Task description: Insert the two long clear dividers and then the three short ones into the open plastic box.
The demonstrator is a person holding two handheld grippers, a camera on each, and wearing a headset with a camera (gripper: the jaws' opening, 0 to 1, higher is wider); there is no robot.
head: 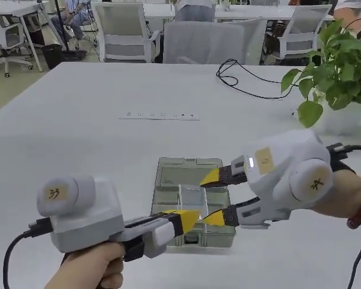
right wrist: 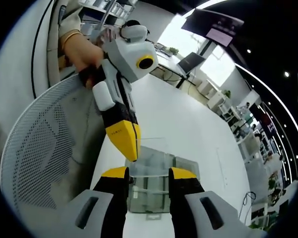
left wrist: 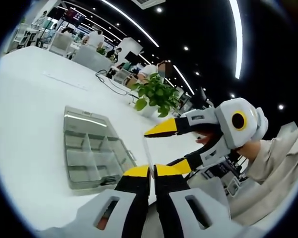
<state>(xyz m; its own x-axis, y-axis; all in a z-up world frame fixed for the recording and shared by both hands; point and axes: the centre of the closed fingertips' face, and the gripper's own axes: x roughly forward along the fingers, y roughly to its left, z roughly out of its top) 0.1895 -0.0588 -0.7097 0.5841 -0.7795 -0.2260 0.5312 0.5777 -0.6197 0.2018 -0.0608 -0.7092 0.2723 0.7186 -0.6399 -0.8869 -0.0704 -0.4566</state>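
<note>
Pinching a clear plastic divider point(head: 192, 197), the left gripper point(head: 182, 220) presents it just ahead of the right gripper point(head: 210, 198), whose jaws are spread, above the grey open plastic box point(head: 168, 171), likely for a handover.

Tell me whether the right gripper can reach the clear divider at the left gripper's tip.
Probably yes: the right gripper is open and pointed at the divider, close by, with nothing between them.

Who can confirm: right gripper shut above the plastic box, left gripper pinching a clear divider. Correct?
No. The right gripper has its fingers open, not shut; the head view shows them spread. The rest stands: it is above the plastic box, and the left gripper pinches a clear divider.
</note>
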